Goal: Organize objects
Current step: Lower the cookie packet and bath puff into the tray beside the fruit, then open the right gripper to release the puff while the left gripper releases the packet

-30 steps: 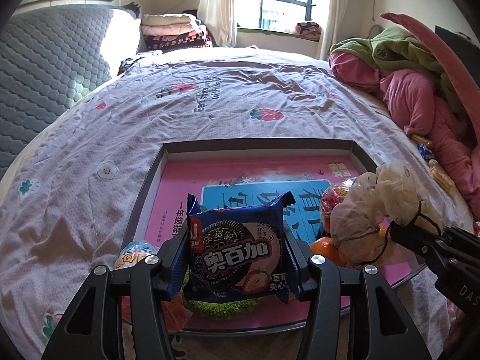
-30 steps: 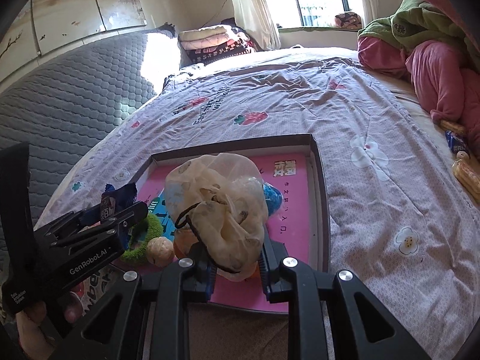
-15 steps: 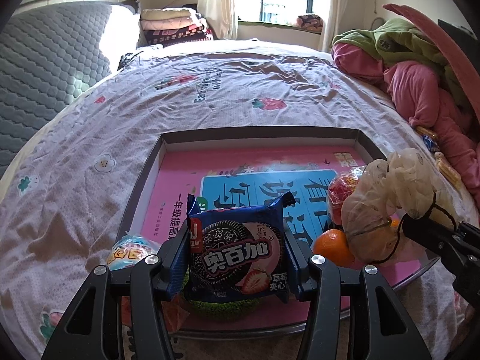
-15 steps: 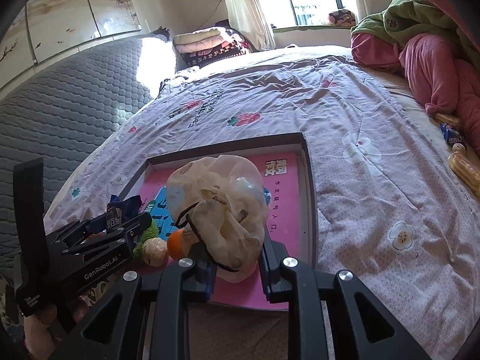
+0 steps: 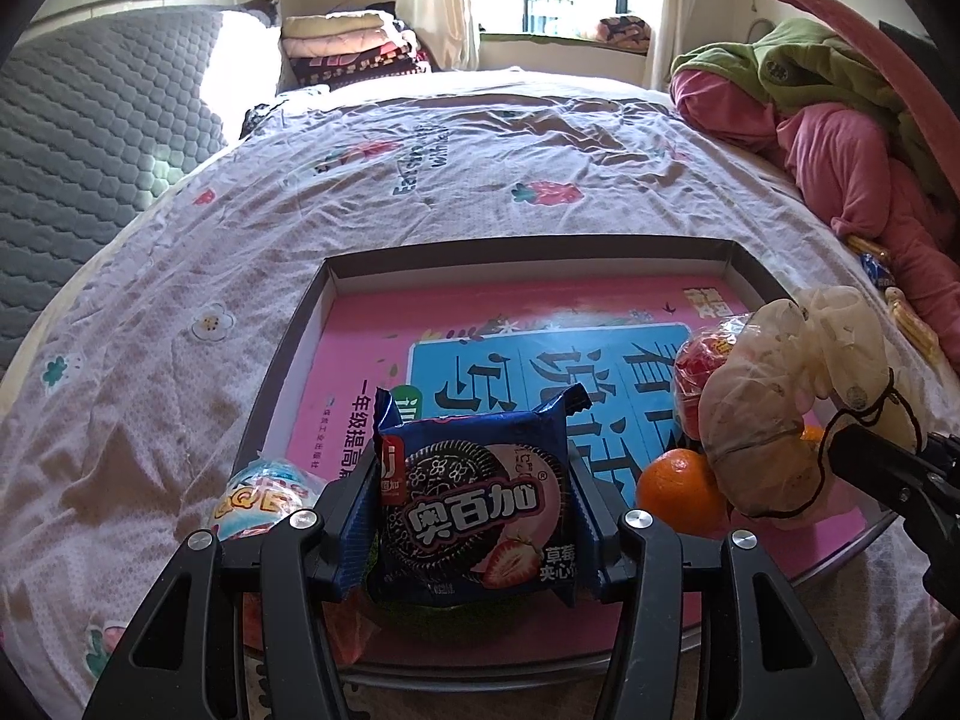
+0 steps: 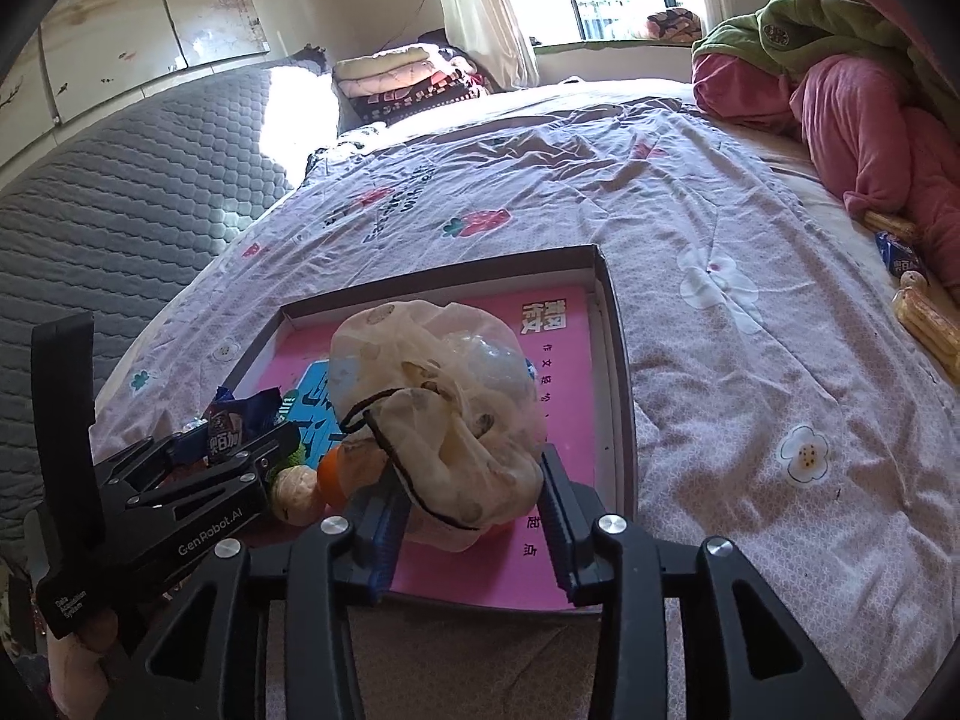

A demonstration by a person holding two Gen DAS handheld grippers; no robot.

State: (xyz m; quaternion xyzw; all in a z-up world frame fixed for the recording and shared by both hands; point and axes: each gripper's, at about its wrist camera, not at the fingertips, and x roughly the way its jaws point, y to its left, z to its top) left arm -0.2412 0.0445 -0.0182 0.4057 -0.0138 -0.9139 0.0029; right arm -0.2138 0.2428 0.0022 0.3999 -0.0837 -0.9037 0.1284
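Note:
My left gripper is shut on a blue cookie packet with an Oreo-style picture, held over the near edge of a shallow box tray with a pink printed bottom. My right gripper is shut on a cream mesh pouch with a black drawstring, held over the tray's near right part; the pouch also shows in the left wrist view. An orange lies in the tray beside the pouch. The left gripper with the packet also shows in the right wrist view.
The tray lies on a bed with a flowered sheet. A wrapped candy lies at the tray's near left. A pale ball sits near the orange. Pink and green bedding is piled at right. Snack bars lie on the sheet at right.
Both grippers have risen a little and pulled back with their loads still held. The orange under the pouch shows more fully now.

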